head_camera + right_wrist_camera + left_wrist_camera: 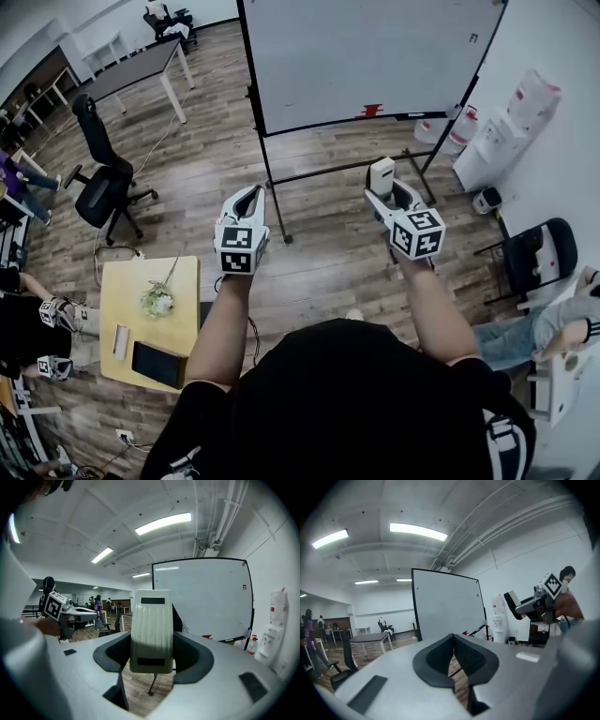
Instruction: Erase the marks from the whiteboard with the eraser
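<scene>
One ribbed oblong eraser in R gripper — L gripper closed.

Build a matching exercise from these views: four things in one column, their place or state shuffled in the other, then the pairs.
Things:
1. eraser
2. left gripper
3. whiteboard
4. yellow table

Place or state:
A. shut, nothing between the jaws
B. upright on its stand, ahead of both grippers
C. clamped in the right gripper
D. on the floor to the person's left

Pairs: 1-C, 2-A, 3-B, 4-D
</scene>
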Motion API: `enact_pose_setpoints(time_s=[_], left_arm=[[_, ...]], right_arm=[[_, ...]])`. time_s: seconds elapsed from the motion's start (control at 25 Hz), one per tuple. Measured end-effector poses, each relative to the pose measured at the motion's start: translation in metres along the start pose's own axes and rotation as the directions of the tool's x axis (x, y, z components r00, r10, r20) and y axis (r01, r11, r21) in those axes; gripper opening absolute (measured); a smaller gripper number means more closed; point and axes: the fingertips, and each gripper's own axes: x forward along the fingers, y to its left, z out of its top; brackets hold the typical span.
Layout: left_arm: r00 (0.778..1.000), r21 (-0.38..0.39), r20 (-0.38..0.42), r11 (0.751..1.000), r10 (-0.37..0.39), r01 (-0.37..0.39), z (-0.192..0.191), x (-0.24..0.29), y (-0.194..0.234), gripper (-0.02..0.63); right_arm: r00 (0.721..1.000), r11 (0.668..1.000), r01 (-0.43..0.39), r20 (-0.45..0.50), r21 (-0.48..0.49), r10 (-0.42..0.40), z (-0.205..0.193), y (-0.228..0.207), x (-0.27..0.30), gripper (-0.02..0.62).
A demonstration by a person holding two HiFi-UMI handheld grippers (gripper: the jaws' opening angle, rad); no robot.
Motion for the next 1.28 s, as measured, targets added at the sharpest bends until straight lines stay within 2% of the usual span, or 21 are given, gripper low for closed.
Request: enact_pose_setpoints(time_s=[0.48, 1.12, 1.28], left_arm=[[0.999, 0.025, -0.026, 0.999, 0.031, -0.031, -0.005, 0.025, 0.019, 0.014], [0.995, 0.017, -0.077, 0.998, 0.067, -0.065, -0.017, 0.074, 0.030, 0.013], [0.994, 0.013, -0.069, 0.997, 0.082, -0.081, -0.013, 0.086, 0.030, 0.013]], right_arm=[[0.999, 0.999, -0.048, -0.005, -0.017, 0.048, 0.005, -0.003, 0.053, 0.252], [0.996, 0.997, -0.083, -0.033, 0.003, 0.083, -0.002, -0.040, 0.106, 0.252], [0.995, 0.996, -0.089, -0.045, 0.013, 0.089, -0.009, -0.051, 0.116, 0.252]])
